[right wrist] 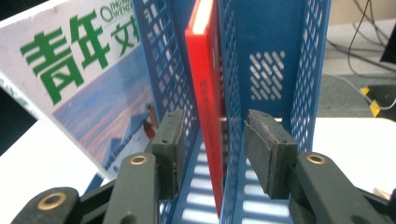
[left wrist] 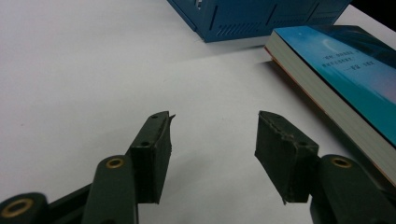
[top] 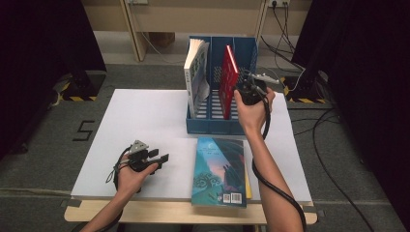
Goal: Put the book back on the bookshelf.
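The right tongs (right wrist: 212,154) sit open astride the red book (right wrist: 205,93), upright in the rack's (top: 244,50) middle slot, gripping nothing. Best to keep them square to its edge. The left tongs (left wrist: 212,144) rest open and empty over the tabletop (left wrist: 70,70).

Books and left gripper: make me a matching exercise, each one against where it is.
Things:
1. red book
2. white magazine
3. teal book
4. left gripper

Places:
A. flat on the table, near edge
B. upright in the rack's middle slot
C. leaning in the rack's left slot
D. open, low over bare table

Pairs: 1-B, 2-C, 3-A, 4-D
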### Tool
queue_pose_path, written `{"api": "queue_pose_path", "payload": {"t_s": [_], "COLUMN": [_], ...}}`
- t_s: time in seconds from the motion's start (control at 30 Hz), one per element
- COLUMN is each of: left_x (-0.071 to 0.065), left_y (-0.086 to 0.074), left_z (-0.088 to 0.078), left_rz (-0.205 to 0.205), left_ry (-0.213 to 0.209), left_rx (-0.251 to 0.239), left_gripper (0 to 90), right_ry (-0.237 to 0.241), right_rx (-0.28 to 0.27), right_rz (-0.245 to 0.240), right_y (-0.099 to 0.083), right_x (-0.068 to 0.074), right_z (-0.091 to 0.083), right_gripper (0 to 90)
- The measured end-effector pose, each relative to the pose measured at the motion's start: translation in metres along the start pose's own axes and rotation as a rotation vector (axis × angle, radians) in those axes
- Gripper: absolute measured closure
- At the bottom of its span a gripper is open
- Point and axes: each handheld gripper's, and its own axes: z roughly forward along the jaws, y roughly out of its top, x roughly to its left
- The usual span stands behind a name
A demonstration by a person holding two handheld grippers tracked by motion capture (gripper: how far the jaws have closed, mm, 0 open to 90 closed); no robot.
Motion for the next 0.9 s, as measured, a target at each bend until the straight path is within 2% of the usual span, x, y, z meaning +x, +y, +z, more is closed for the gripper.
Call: {"api": "queue_pose_path", "payload": {"t_s": [0.27,0.43,0.7,0.9], "left_x": [-0.014,-0.022,-0.036,-0.048], "left_y": [0.008,0.011,0.017,0.021], "left_z": [0.002,0.005,0.011,0.016], "left_rz": [0.025,0.031,0.051,0.069], "left_ry": [-0.032,-0.056,-0.105,-0.137], "left_rx": [0.002,0.010,0.013,0.024], "left_gripper": [44.0,43.7,43.2,43.4], "right_ry": [0.017,0.027,0.042,0.060], "right_rx": [0.060,0.126,0.218,0.288], "right_rz": [0.019,0.021,0.036,0.069], "right_y": [-0.020,-0.037,-0.065,-0.088], "right_x": [-0.009,-0.014,-0.023,-0.029], "right_z": [-0.012,-0.016,-0.017,-0.015], "right_gripper": [58.5,58.6,58.6,58.6]}}
